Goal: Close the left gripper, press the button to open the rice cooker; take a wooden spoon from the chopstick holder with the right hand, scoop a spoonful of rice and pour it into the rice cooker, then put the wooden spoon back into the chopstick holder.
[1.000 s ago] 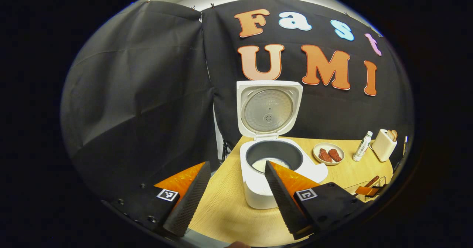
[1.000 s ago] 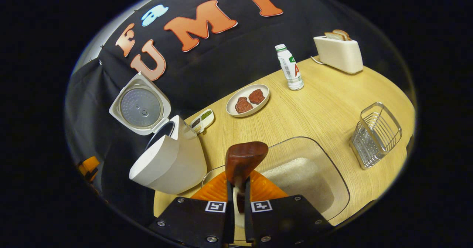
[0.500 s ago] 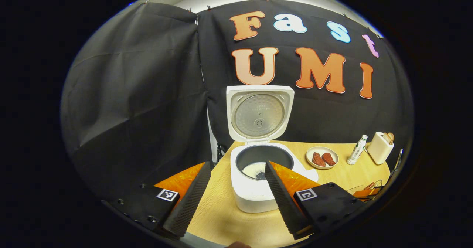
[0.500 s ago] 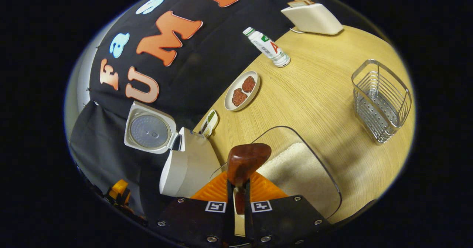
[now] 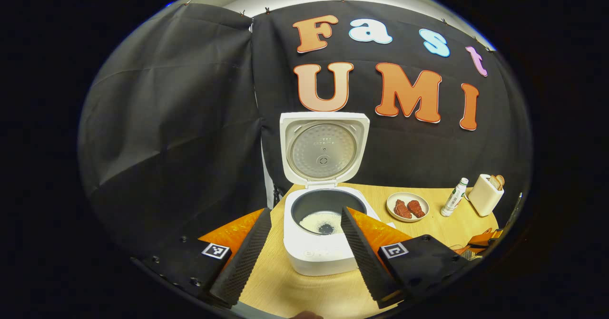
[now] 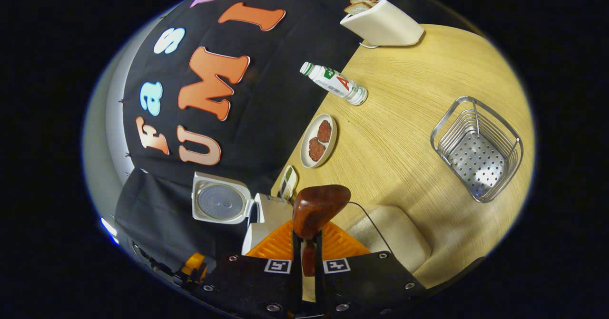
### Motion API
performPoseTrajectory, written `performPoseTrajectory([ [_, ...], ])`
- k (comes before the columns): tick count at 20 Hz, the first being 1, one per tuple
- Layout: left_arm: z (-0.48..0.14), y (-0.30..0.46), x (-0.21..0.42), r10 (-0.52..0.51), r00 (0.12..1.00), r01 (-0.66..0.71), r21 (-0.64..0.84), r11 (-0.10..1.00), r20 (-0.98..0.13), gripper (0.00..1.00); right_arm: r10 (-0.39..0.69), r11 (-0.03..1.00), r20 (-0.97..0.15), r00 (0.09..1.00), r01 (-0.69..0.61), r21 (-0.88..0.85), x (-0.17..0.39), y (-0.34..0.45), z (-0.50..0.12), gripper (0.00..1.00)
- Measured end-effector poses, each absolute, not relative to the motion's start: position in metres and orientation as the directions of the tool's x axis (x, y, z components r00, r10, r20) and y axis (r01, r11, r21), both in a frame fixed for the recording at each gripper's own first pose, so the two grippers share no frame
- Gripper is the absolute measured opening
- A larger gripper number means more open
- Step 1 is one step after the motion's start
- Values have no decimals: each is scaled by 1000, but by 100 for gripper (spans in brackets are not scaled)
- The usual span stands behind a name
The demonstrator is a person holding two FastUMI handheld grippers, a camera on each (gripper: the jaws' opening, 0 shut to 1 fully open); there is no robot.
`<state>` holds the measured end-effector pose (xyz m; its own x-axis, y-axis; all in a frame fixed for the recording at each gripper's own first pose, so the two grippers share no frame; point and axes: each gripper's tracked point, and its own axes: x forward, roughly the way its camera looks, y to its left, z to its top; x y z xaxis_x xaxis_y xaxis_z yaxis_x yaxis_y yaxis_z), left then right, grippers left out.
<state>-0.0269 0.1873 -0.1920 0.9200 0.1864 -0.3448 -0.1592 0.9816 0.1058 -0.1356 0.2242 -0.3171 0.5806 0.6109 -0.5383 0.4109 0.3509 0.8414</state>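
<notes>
1. Pale wood-grain bench [image 6: 404, 133] carries everything; black cloth wall behind.
2. White rice cooker [image 5: 319, 250] stands at the bench's left end, lid [image 5: 324, 149] upright and fully open, dark inner pot holding a thin layer of white rice [image 5: 319, 221] with a bare patch in the middle. A pour looks already made, judging by that.
3. Clear plastic tub of rice [image 6: 395, 236] sits just ahead of the right tool, to its right.
4. Silver wire chopstick holder [image 6: 477, 149], perforated base, stands well apart at the far right, seemingly empty.
5. Left tool [image 5: 300, 255] hangs wide apart, holding nothing, in front of the cooker.
6. Right tool [image 6: 308, 257] is clamped narrow on the handle of the dark brown wooden spoon [image 6: 318, 207]; bowl points forward, and whether it is loaded cannot be told.
7. Step in hand, by my reading: return the spoon. Do it well by carrying it over the holder's open top, turning it upright and lowering it inside the wire rim before releasing.
</notes>
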Motion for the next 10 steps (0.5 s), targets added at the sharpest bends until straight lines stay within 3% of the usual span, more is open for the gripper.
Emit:
performPoseTrajectory([
  [10, -197, 184, -32, 197, 918, -168, 111, 979, -344, 99, 615, 109, -406, 676, 437, 893, -88, 223, -262, 10],
])
